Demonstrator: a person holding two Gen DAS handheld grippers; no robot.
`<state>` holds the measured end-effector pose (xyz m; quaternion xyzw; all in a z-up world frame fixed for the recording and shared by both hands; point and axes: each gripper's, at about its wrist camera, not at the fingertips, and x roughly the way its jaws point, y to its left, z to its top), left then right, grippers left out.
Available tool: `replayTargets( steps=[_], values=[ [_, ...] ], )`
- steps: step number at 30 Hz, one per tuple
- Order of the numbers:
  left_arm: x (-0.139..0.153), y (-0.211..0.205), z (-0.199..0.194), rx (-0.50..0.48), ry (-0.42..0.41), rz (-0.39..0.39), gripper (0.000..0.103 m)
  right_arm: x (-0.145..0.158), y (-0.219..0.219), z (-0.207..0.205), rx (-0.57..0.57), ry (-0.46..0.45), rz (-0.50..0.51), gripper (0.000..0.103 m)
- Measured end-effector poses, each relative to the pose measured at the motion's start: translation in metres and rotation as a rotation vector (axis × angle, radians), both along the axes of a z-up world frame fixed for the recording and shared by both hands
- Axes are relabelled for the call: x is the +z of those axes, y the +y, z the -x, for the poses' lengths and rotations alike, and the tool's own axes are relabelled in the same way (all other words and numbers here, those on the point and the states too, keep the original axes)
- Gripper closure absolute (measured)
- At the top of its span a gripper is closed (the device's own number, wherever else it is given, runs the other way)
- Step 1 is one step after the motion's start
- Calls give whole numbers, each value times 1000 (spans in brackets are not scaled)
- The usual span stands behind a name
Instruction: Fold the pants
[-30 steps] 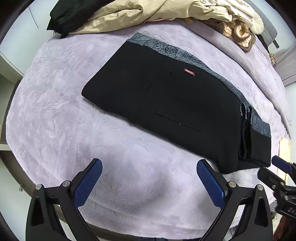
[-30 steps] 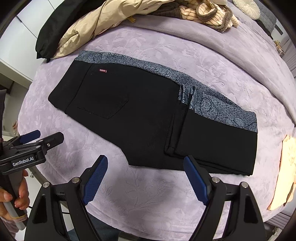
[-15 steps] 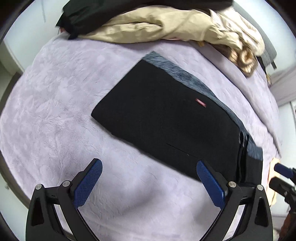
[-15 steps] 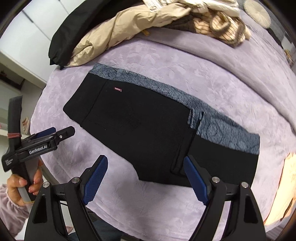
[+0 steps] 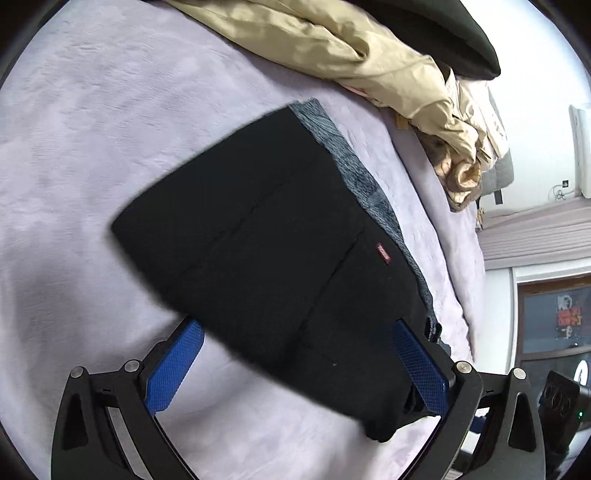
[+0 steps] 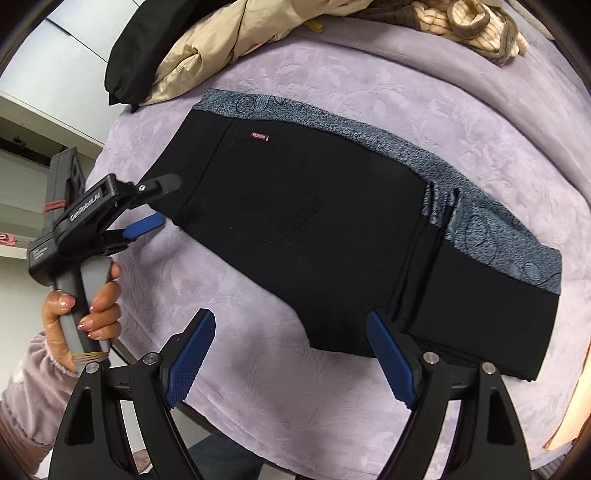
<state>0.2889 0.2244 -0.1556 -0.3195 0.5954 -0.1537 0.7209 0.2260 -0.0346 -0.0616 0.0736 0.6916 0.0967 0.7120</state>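
Black pants (image 6: pixel 332 229) with a grey patterned side band lie partly folded on a lilac bedspread (image 6: pixel 332 417); the legs are doubled back at the right. In the left wrist view the pants (image 5: pixel 280 258) fill the middle. My left gripper (image 5: pixel 295 365) is open, its jaws straddling the near edge at the waist end; it also shows in the right wrist view (image 6: pixel 155 205), beside the left end. My right gripper (image 6: pixel 291 354) is open and empty, just short of the near edge by the folded legs.
A heap of clothes lies at the back of the bed: a tan jacket (image 6: pixel 214 55), a black garment (image 6: pixel 147 48) and a striped knit (image 6: pixel 476 26). A pale garment (image 6: pixel 576 410) lies at the right edge. The bed edge is close on the left.
Both grippers have moved in toward the pants. The left one has swung round to the waist end, and its jaws now straddle the edge. Both stay open.
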Motion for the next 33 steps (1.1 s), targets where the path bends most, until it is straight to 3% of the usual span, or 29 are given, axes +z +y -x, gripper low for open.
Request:
replayTargets(
  steps=[9, 11, 17, 20, 22, 25, 29, 33],
  values=[
    [1, -10, -6, 4, 15, -17, 1, 31, -6, -2, -9, -39, -121, 17],
    [-9, -11, -9, 4, 51, -46, 1, 48, -12, -6, -13, -46, -173, 16],
    [-17, -19, -14, 18, 57, -121, 1, 123, -33, -38, -37, -137, -331, 16],
    [-12, -25, -14, 17, 41, -222, 18, 146, -35, -67, -37, -145, -372, 16],
    [-7, -30, -10, 13, 12, -340, 44, 143, -25, -88, -9, -103, -322, 16],
    [3, -42, 1, -32, -84, -469, 54, 127, 5, -120, 74, -34, -198, 16],
    [19, -79, 14, -159, -251, -712, 55, 78, 66, -168, 219, 110, -122, 16],
    [19, -89, 19, -186, -297, -784, 55, 26, 128, -192, 322, 218, -101, 16]
  ],
)
